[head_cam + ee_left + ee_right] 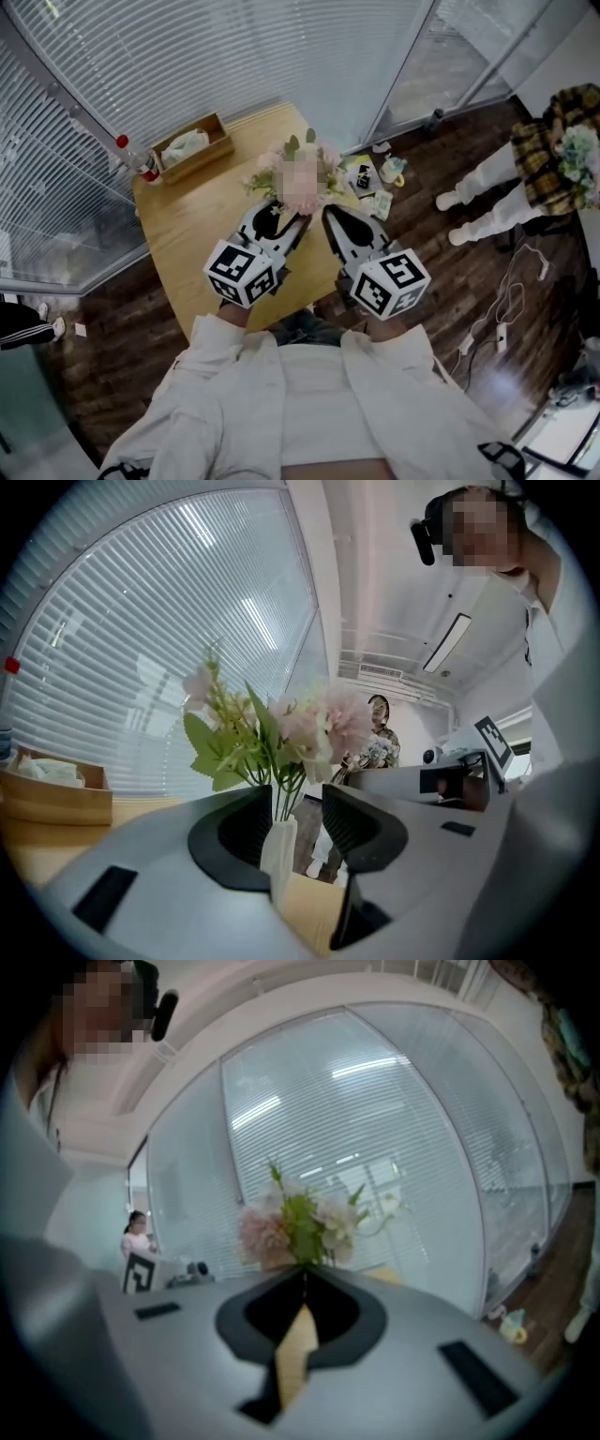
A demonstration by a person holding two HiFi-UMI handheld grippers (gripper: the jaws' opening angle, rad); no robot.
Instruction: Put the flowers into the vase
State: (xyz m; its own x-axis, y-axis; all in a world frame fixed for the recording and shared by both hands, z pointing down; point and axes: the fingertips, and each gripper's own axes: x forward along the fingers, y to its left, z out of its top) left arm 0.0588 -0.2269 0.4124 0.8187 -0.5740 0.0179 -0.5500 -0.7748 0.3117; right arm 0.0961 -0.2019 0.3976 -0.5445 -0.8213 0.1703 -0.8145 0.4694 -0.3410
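A bunch of pink and white flowers (pixel 309 726) with green leaves stands in a slim white vase (pixel 278 850) on the wooden table (pixel 202 230). My left gripper (pixel 298 819) is open around the vase. The vase stands close to the left pad, with a gap to the right one. My right gripper (pixel 303 1277) has its tips closed at the base of the bouquet (pixel 302 1222), and a thin stem seems pinched between them. In the head view both grippers (pixel 279 223) (pixel 330 216) point at the flowers (pixel 323 157), which a blurred patch partly hides.
A wooden box (pixel 192 147) and a red-capped bottle (pixel 137 157) sit at the table's far left. Small items (pixel 375 183) lie by its right edge. Window blinds (pixel 234 56) stand behind. A person (pixel 525 178) holding flowers stands on the floor at right.
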